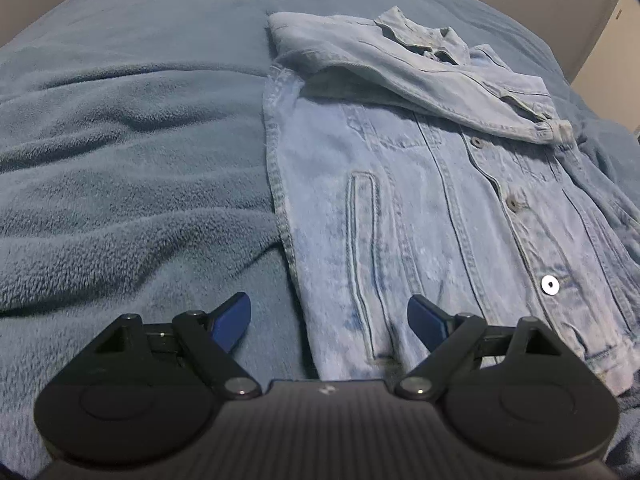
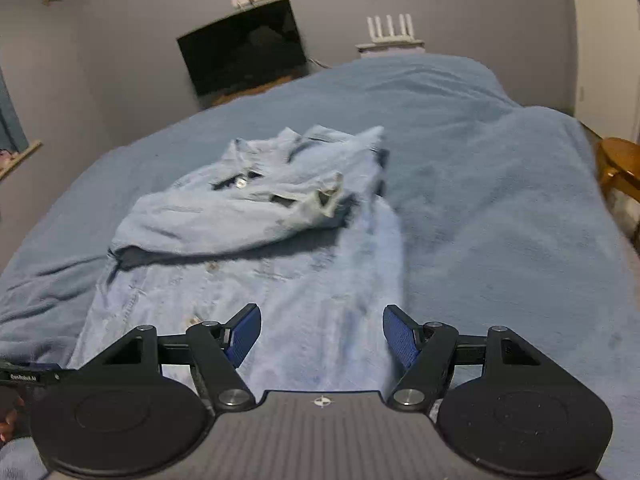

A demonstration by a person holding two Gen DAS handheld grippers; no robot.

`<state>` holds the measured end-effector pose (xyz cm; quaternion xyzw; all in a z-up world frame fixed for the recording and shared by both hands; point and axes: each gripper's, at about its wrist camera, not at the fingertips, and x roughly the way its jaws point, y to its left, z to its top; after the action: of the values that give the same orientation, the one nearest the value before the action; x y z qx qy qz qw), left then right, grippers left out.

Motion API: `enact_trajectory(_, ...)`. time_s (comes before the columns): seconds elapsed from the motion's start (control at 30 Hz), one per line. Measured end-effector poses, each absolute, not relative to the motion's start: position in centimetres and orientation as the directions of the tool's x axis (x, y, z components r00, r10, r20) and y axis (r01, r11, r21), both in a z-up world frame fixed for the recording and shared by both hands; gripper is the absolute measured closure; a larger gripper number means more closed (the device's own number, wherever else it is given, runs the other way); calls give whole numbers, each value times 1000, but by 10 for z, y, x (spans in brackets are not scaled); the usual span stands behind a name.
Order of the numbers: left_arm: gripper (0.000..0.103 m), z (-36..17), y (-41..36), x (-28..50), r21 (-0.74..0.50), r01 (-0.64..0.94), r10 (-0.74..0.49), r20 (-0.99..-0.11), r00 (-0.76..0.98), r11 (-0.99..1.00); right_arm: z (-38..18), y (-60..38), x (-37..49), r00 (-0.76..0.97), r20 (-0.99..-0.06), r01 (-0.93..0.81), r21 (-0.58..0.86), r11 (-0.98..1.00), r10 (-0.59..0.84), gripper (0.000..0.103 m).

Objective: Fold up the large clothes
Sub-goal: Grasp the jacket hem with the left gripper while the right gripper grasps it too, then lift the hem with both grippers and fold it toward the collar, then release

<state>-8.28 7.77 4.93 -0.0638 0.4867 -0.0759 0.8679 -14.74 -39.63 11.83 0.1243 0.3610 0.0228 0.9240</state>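
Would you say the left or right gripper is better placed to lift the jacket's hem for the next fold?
Probably left: the left gripper hangs open right over the light-blue denim jacket's hem.

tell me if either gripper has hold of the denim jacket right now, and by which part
Nothing is held. The left gripper and the right gripper both stand open above the denim jacket, with no cloth pinched between their pads.

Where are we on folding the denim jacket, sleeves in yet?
Done: one sleeve is folded across the denim jacket, its cuff lying on the chest. In hand: nothing; left hand-held gripper and right hand-held gripper are open above the hem. Left: folding the body; the second sleeve isn't clearly visible.
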Motion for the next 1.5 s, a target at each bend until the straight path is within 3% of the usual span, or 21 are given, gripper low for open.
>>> enact_trajectory(0.17, 17, 41, 81, -86, -252, 81, -262, -873, 412, 964, 113, -406, -160, 681, -697, 33, 334, 942, 224, 35)
enact_trajectory(0.3, 27, 29, 81, -83, -255, 82, -267, -894, 361, 963, 98, -397, -160, 647, -732, 33, 307, 951, 214, 44)
enact_trajectory(0.37, 43, 26, 82, -84, -280, 85, -292, -893, 342, 956, 94, -389, -158, 633, -737, 0, 305, 952, 236, 48)
enact_trajectory(0.47, 58, 25, 85, -86, -342, 95, -354, -881, 314, 935, 91, -376, -155, 606, -759, -48, 266, 963, 239, 49)
enact_trajectory(0.8, 60, 11, 80, -84, -372, 101, -385, -894, 230, 923, 80, -364, -142, 483, -836, -185, 196, 963, 263, 51)
enact_trajectory(0.87, 59, 11, 80, -84, -364, 102, -378, -899, 222, 926, 78, -363, -138, 472, -838, -195, 205, 959, 275, 57)
enact_trajectory(1.0, 69, 16, 84, -85, -390, 131, -410, -882, 231, 912, 86, -372, -137, 471, -818, -205, 262, 943, 330, 73)
enact_trajectory(1.07, 88, 23, 91, -84, -445, 129, -463, -847, 261, 886, 90, -380, -136, 483, -796, -202, 305, 931, 366, 78)
enact_trajectory(1.1, 91, 26, 97, -82, -495, 120, -507, -816, 277, 861, 93, -383, -136, 490, -781, -198, 333, 922, 387, 78)
enact_trajectory(1.2, 92, 34, 114, -76, -618, 96, -613, -724, 317, 780, 105, -392, -131, 523, -724, -196, 411, 890, 450, 80)
enact_trajectory(1.5, 93, 66, 142, -33, -763, 39, -684, -554, 474, 645, 152, -427, -72, 606, -520, -190, 641, 744, 602, 81)
